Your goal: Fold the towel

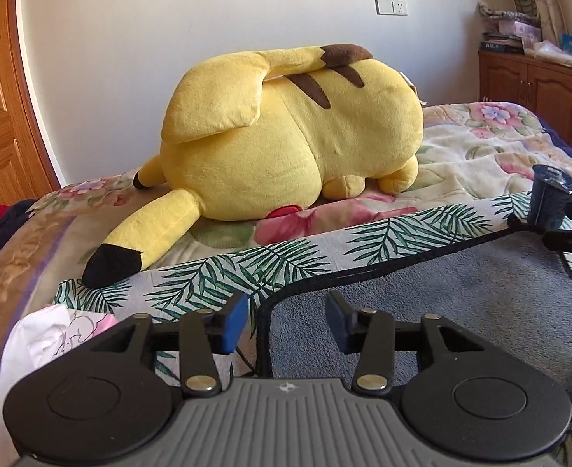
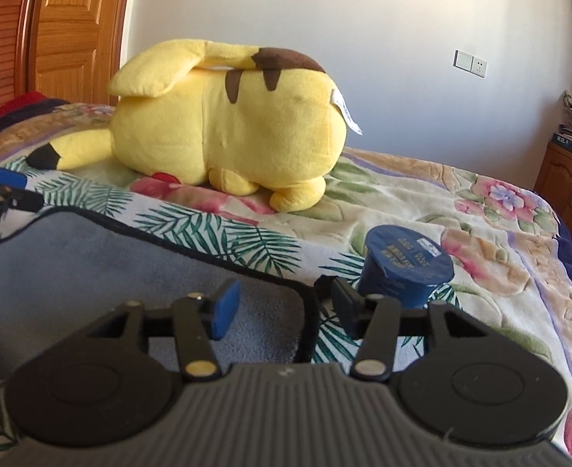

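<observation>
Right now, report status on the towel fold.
Left gripper and right gripper open over near corners. Grey towel flat, unfolded. Blue cup beside right corner.

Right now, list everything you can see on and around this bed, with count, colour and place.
towel: one, grey with black edging, flat on the leaf-print cloth, both near corners between open fingers
leaf-print cloth: one, white with green fronds, under the towel
plush toy: one, yellow with brown stripes, lying behind the towel
cup: one, dark blue, upright beside the towel's right corner
floral blanket: one, cream and pink, covering the bed
cabinet: one, brown wood, far right, clutter on top
wall socket: one, white, on the wall
left gripper: open, at the left corner
right gripper: open, at the right corner
</observation>
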